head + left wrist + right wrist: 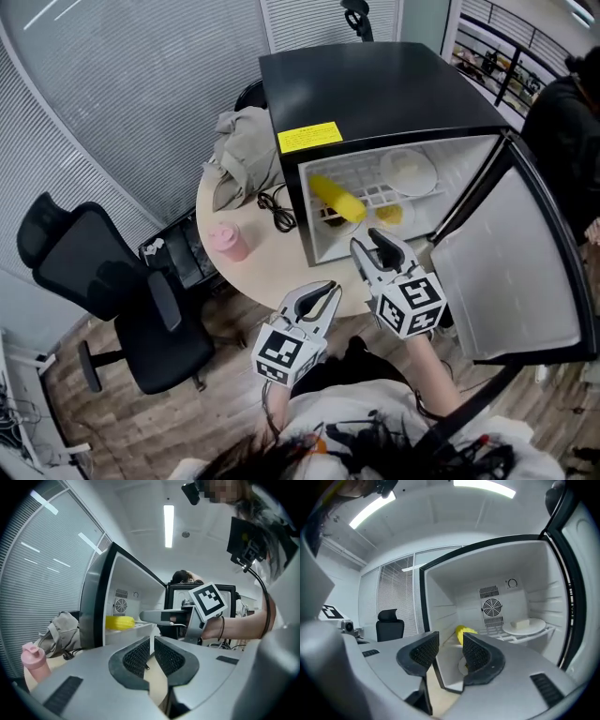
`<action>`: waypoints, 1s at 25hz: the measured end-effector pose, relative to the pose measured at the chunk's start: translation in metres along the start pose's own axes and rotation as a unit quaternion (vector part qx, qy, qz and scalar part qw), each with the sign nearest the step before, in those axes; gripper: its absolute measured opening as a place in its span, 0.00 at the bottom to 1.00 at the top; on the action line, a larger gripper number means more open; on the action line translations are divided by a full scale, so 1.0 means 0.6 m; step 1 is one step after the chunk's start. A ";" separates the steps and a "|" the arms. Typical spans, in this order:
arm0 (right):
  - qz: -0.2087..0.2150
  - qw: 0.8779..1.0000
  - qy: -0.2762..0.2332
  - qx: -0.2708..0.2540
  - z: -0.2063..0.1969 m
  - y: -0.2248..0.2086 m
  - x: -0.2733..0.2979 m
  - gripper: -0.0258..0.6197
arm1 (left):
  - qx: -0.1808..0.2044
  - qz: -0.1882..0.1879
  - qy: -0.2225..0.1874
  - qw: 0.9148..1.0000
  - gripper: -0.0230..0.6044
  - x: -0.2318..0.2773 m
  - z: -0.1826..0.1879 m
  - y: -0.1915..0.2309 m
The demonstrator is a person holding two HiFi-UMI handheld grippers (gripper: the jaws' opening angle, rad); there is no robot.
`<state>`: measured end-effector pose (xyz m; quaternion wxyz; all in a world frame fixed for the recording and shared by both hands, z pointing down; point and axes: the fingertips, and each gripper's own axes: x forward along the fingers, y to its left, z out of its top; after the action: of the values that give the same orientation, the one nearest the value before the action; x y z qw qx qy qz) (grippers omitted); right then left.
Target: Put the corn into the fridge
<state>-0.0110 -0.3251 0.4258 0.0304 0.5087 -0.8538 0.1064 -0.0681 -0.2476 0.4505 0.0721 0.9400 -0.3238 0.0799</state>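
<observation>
The yellow corn [337, 199] lies on the wire shelf inside the open black mini fridge [375, 89], near its left wall. It also shows in the left gripper view [119, 622] and partly behind a jaw in the right gripper view [464, 632]. My right gripper [367, 242] hovers just in front of the fridge opening, below the corn. Its jaws [450, 641] stand apart with nothing between them. My left gripper [330, 289] is lower, over the table's front edge, with its jaws [152, 641] shut on nothing.
The fridge door [525, 272] swings open to the right. A white plate [409, 171] sits on the shelf's right side. On the round table [272, 272] stand a pink bottle [228, 240], a grey bag [246, 155] and a black cable [277, 211]. A black office chair [122, 300] stands left.
</observation>
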 end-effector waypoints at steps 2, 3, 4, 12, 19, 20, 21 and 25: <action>-0.012 1.000 0.003 0.008 -0.014 0.006 -0.021 0.29 | -0.001 -0.009 0.000 1.000 0.10 -0.003 -0.004 -0.007; -0.018 1.000 0.004 0.011 -0.019 0.009 -0.033 0.28 | -0.002 -0.014 0.000 1.000 0.10 -0.004 -0.006 -0.011; -0.024 1.000 0.004 0.014 -0.024 0.011 -0.046 0.26 | -0.003 -0.019 0.001 1.000 0.10 -0.006 -0.009 -0.017; -0.048 0.998 0.012 0.024 -0.056 0.042 -0.125 0.17 | -0.008 -0.054 0.004 0.999 0.10 -0.013 -0.029 -0.067; -0.042 0.999 0.013 0.026 -0.062 0.053 -0.163 0.13 | -0.003 -0.060 0.000 0.998 0.10 -0.007 -0.020 -0.102; -0.040 0.999 0.012 0.027 -0.061 0.054 -0.169 0.13 | -0.002 -0.058 0.000 0.998 0.10 -0.006 -0.018 -0.105; -0.037 0.999 0.012 0.027 -0.060 0.054 -0.175 0.13 | -0.001 -0.055 0.000 0.998 0.10 -0.005 -0.017 -0.109; -0.031 0.999 0.018 0.025 -0.065 0.050 -0.211 0.11 | -0.002 -0.033 -0.003 0.999 0.10 -0.010 -0.013 -0.133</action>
<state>0.0214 -0.1940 0.4388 0.0357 0.5334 -0.8341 0.1360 -0.0241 -0.1803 0.4500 0.0757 0.9502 -0.2929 0.0744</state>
